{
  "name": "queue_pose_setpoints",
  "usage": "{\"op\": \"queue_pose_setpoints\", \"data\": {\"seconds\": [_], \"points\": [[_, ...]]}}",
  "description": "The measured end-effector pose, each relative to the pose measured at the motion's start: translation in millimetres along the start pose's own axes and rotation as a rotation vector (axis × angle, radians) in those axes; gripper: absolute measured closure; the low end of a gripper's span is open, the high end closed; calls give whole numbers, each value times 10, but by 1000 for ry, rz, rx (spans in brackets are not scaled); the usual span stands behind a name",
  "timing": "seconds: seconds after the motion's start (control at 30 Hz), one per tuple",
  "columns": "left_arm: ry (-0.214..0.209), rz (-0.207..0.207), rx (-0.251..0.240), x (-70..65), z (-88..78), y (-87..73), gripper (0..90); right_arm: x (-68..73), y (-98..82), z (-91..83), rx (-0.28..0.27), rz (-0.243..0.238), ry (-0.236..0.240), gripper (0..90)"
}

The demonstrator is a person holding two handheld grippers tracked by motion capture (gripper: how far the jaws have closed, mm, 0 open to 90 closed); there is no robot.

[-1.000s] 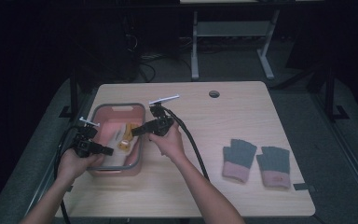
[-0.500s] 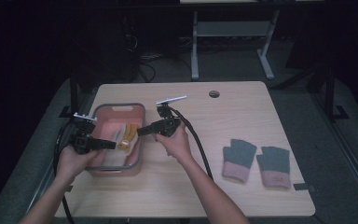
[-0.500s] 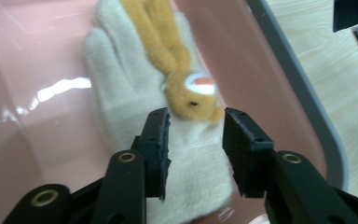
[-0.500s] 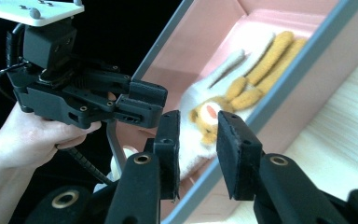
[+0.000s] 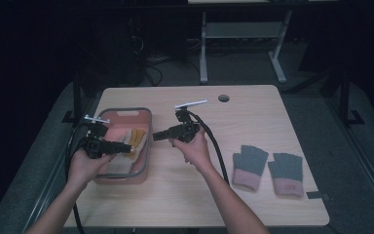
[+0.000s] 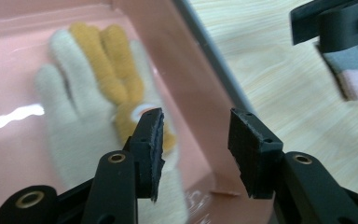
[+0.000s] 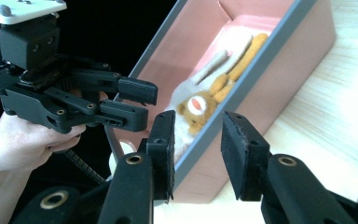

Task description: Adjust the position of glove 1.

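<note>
Left gripper (image 5: pixel 119 147): matte black linkage body, brass-ringed pivot holes, ribbed black pads, pale plate on top, black cable trailing. Right gripper (image 5: pixel 157 136): same build, grey three-cornered plate, thick black cable. Forearms bare, no sleeves.

Cream glove (image 6: pixel 81 140) blurred, its cuff behind left tongs (image 6: pixel 196 140)

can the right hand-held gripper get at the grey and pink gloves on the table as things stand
Probably yes. The right hand-held gripper has open jaws with nothing between them, and has just been opening. The grey and pink gloves lie flat on the bare table on its own side, with nothing between them.
</note>
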State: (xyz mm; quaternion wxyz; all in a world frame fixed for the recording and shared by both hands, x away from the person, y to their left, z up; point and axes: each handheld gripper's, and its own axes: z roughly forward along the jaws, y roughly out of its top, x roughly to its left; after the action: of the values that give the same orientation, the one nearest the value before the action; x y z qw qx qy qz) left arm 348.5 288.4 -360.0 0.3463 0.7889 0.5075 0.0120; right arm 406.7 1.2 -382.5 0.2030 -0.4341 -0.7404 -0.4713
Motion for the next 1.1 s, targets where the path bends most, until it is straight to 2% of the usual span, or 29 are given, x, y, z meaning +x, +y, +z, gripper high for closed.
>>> {"op": "queue_pose_setpoints", "data": {"seconds": [0.57, 0.87, 1.03, 1.1], "points": [[-35, 64, -30, -343, 119, 133, 503, -202, -93, -352, -23, 27, -19, 636], [-54, 80, -48, -534, 214, 168, 461, -301, -173, -534, -33, 37, -34, 631], [-58, 108, -33, -639, 280, 173, 451, -346, -209, -663, -55, 41, -47, 631], [-64, 109, -43, -679, 304, 172, 442, -365, -227, -713, -63, 44, -52, 631]]}}
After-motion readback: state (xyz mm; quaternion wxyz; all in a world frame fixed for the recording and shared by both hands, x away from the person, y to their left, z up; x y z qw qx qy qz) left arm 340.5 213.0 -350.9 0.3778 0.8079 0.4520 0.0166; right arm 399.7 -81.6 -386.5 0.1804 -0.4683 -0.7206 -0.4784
